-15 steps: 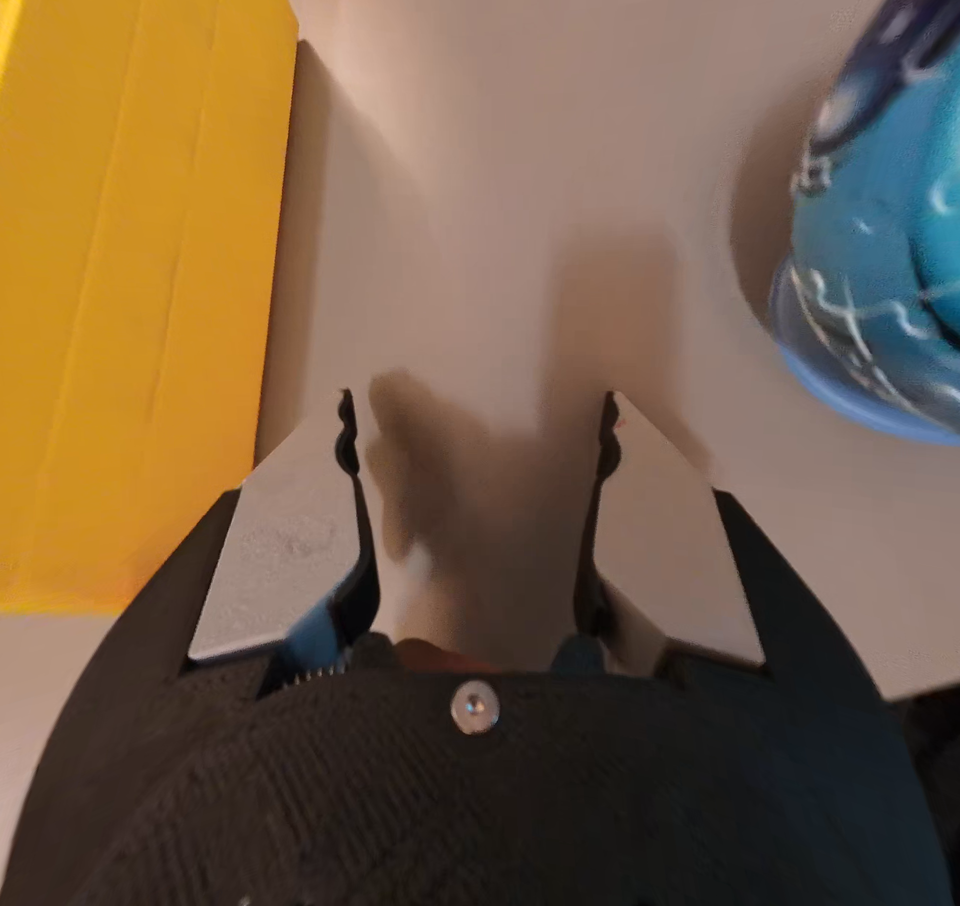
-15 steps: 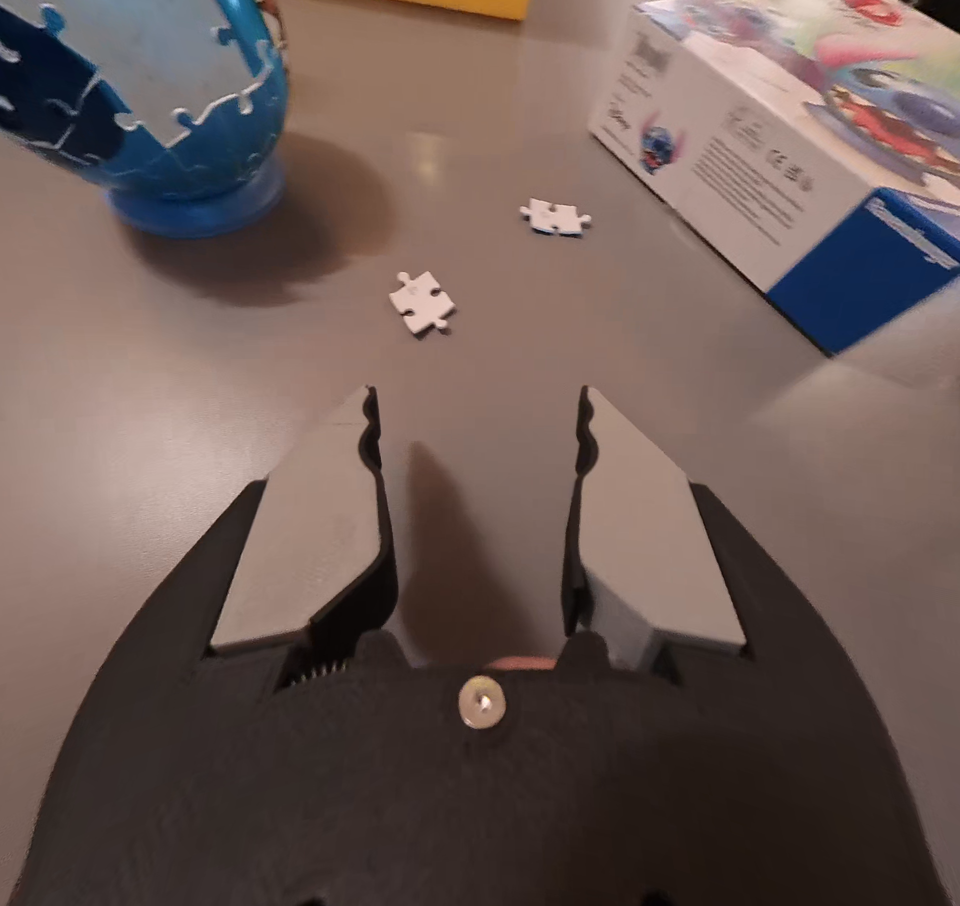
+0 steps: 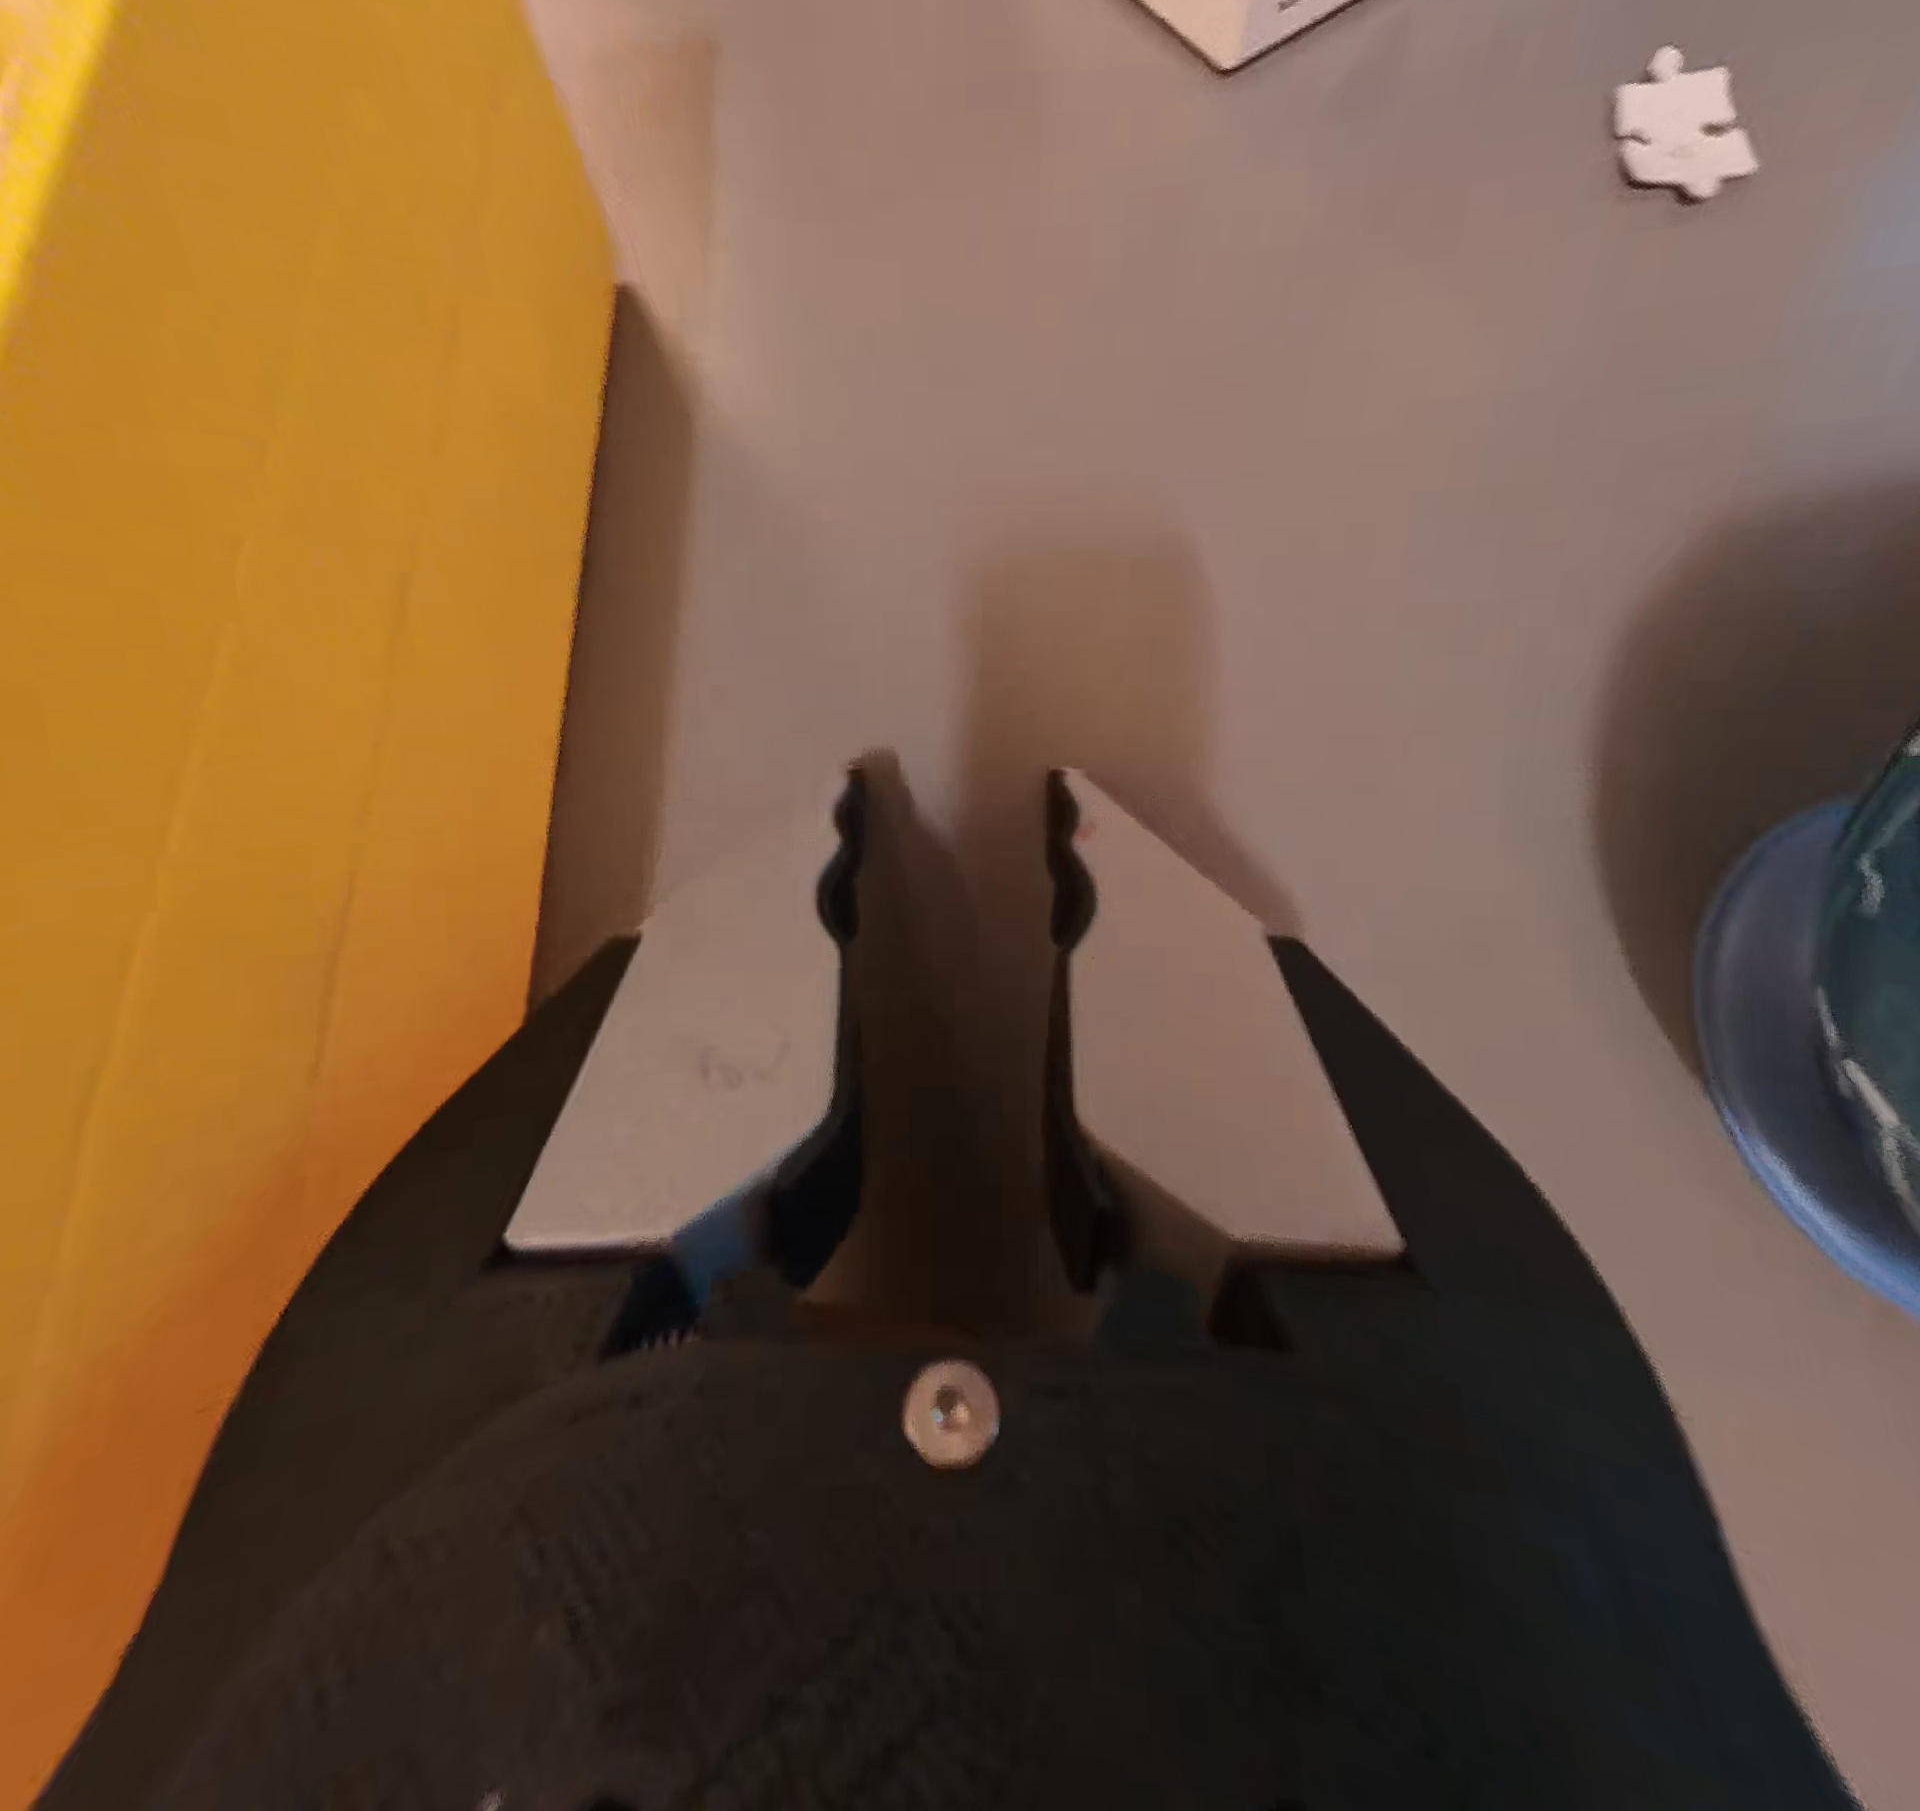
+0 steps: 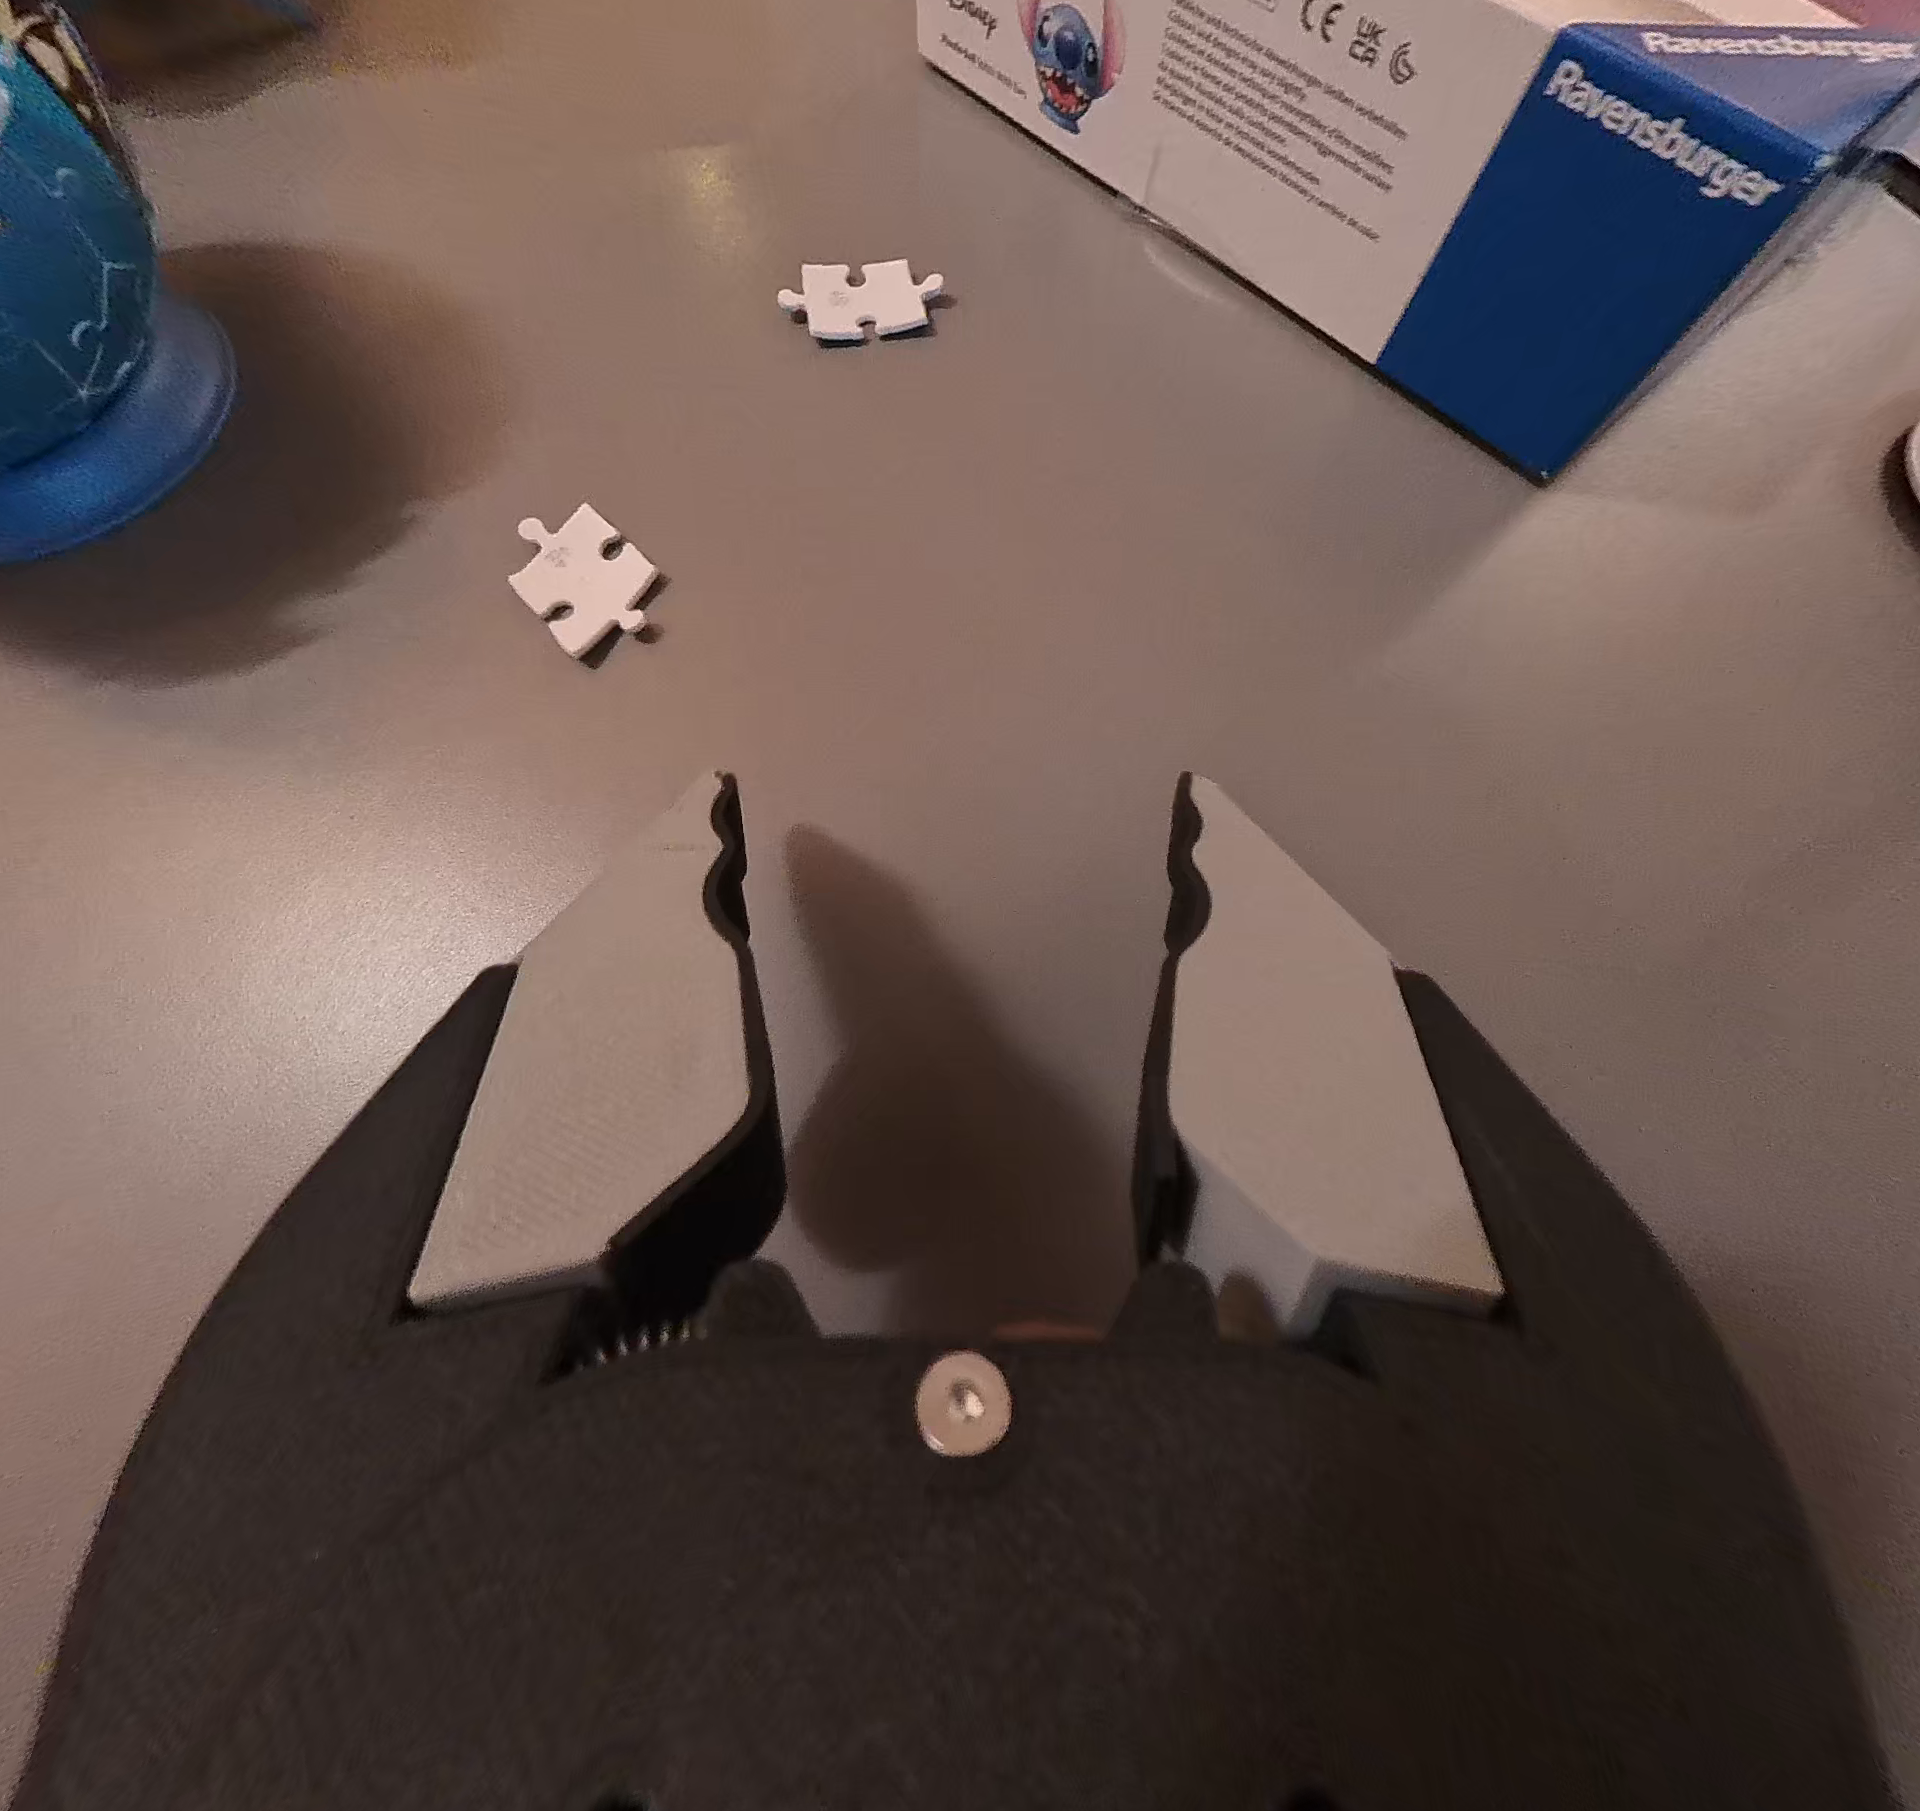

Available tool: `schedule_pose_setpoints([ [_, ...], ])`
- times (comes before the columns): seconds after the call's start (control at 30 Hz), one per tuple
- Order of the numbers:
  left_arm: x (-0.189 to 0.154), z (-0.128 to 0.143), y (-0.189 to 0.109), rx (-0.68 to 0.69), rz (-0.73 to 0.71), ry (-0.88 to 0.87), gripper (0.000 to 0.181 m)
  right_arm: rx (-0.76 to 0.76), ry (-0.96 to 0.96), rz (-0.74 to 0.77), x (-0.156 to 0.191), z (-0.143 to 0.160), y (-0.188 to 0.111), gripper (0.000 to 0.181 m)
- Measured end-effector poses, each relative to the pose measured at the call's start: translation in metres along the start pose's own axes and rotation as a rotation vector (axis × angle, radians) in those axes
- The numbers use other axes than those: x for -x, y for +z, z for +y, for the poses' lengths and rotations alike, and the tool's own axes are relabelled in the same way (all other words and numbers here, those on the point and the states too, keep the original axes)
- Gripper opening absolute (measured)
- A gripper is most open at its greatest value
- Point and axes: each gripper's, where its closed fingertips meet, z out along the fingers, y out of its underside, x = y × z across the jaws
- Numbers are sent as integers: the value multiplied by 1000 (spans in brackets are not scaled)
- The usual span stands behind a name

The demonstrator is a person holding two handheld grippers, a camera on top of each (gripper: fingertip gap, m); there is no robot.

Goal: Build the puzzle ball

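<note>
Overhead, both grippers tilt down toward the grey table (image 4: 1039, 618) with nothing between their fingers: the left gripper (image 3: 954, 774) has its jaws narrowly parted beside a yellow box (image 3: 291, 618), and the right gripper (image 4: 956, 785) is spread wide. Only 1 edge of the blue puzzle ball (image 4: 62, 307) on its round stand shows at the left, cut off and blurred. 2 white puzzle pieces (image 4: 587, 582) lie apart between the ball and a printed box (image 4: 1351, 130) at far right.
</note>
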Motion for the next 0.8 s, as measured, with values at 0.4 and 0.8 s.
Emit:
schedule_pose_setpoints([
  [0.4,-1,-1,2,4,60,-62,29,-196,-183,-409,73,-31,-14,67],
  [0.8,-75,40,-53,4,408,160,93,-322,-303,-716,166,-55,-23,60],
])
